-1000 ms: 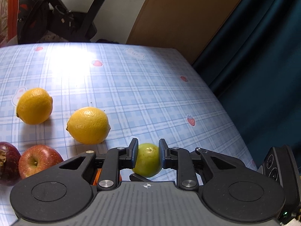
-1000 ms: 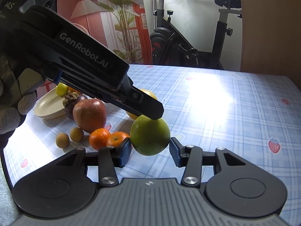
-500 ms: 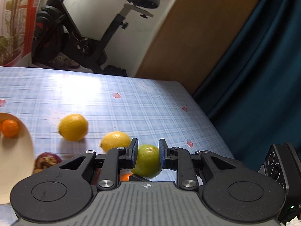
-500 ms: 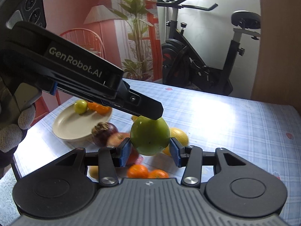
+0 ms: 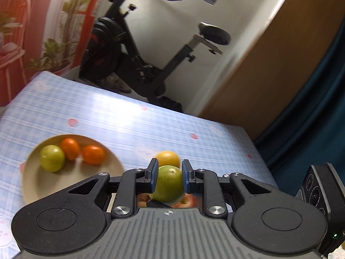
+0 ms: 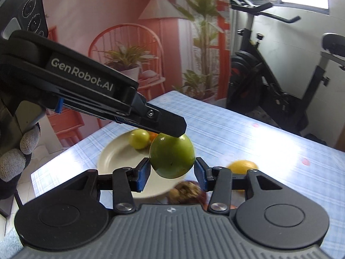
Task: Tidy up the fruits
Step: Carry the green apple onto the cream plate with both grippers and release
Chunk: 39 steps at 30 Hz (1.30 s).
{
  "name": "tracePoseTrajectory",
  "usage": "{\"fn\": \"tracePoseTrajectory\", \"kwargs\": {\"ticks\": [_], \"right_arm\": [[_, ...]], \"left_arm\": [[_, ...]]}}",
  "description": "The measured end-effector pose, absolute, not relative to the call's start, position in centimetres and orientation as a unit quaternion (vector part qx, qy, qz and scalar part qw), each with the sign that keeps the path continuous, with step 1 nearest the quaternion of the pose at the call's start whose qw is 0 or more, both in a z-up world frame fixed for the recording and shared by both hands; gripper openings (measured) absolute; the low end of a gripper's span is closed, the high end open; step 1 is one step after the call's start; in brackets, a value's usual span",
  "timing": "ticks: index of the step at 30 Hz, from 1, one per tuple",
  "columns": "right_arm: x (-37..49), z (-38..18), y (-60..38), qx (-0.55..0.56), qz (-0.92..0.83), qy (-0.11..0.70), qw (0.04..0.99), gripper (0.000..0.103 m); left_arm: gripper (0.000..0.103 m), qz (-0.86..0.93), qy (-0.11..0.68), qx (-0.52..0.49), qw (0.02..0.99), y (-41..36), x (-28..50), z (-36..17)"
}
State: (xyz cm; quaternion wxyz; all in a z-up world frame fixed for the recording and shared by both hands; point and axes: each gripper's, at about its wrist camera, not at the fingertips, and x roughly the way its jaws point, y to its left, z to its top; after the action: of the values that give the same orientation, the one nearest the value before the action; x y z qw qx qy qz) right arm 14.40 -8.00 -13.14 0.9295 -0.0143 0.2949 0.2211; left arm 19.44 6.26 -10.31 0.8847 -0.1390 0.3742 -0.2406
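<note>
The left hand-held gripper (image 5: 168, 174) was clenched on a green fruit (image 5: 168, 183), with both blue pads pressed against the fruit's sides, and the fruit was held clear of the blue checked surface (image 5: 120, 116). In the right wrist view the same green fruit (image 6: 172, 155) hung from the tip of the left hand-held gripper (image 6: 172, 129), which entered from the upper left and met the fruit at its top. The right hand-held gripper (image 6: 171, 173) bracketed the fruit lower down: its right pad lay against the fruit's side, and its left pad stood just beside the fruit, so whether it gripped the fruit could not be determined. A gloved hand (image 6: 15, 159) showed at the left edge of that view. A beige plate (image 5: 34, 185) lay on the surface to the left of the held fruit and carried a smaller green fruit (image 5: 52, 158) and two small orange fruits (image 5: 82, 152). A yellow lemon (image 5: 167, 157) rested on the surface just beyond the left fingertips. A red apple (image 5: 189, 200) was partly visible below the held fruit. A dark brown fruit (image 6: 186, 192) lay below the right hand-held gripper, beside the plate's edge.
</note>
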Motion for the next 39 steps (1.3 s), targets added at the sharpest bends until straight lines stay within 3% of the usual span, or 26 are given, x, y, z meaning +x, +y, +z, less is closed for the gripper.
{"fn": "tracePoseTrajectory", "kwargs": {"ticks": [19, 39], "right_arm": [[23.3, -20.5, 0.0, -0.046, 0.237, 0.37, 0.897, 0.047], [25.3, -22.0, 1.2, -0.058, 0.227, 0.37, 0.899, 0.048]], "left_arm": [[0.025, -0.176, 0.423, -0.193, 0.867, 13.1, 26.2, -16.7], [0.024, -0.138, 0.418, -0.181, 0.879, 13.7, 27.0, -17.6]]}}
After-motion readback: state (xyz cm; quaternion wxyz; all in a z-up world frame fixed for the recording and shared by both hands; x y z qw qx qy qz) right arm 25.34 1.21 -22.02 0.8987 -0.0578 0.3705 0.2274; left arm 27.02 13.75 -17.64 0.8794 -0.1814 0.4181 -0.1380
